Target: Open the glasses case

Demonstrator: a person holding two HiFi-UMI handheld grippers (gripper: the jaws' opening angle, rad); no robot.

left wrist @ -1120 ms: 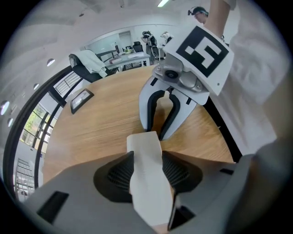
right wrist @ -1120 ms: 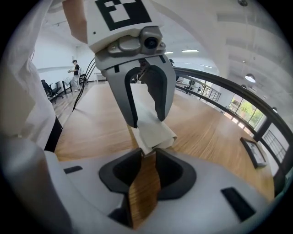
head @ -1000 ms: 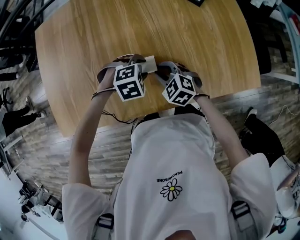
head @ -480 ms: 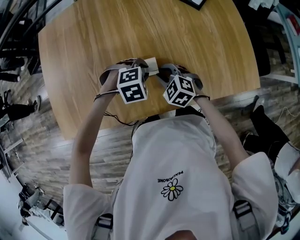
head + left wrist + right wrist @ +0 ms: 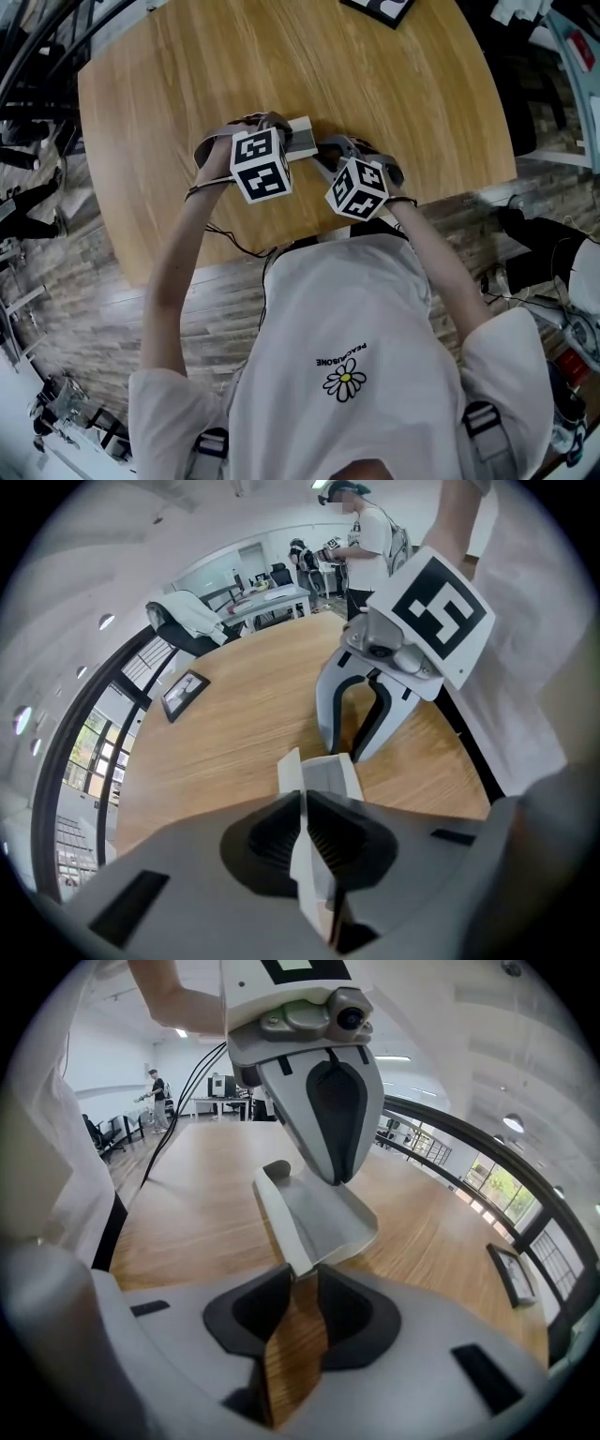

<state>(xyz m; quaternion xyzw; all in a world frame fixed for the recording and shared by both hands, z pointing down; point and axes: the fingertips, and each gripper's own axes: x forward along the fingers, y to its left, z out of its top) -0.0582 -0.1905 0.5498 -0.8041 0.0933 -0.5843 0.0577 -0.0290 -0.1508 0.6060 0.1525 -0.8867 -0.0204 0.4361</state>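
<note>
A pale grey fold-flat glasses case [image 5: 302,134] lies on the round wooden table [image 5: 403,84], between my two grippers. In the left gripper view its thin white flap [image 5: 314,850] stands on edge between the jaws of my left gripper [image 5: 302,803], which are closing, their ribbed pads against it. My right gripper [image 5: 302,1283] pinches the case's near end [image 5: 319,1213] at its fingertips, with bare wood showing in the gap behind. Each gripper appears in the other's view: the right gripper [image 5: 345,752] at the case's far end, the left gripper [image 5: 333,1180] above the raised flap.
A dark picture frame [image 5: 382,6] lies near the table's far edge, also seen from the left gripper [image 5: 185,694]. The table's near edge [image 5: 450,192] runs just behind my hands, with plank floor beyond. People and desks stand far off across the room [image 5: 361,536].
The left gripper has moved slightly away from me in the head view, and more of the white case now shows beside its marker cube. The right gripper has stayed put.
</note>
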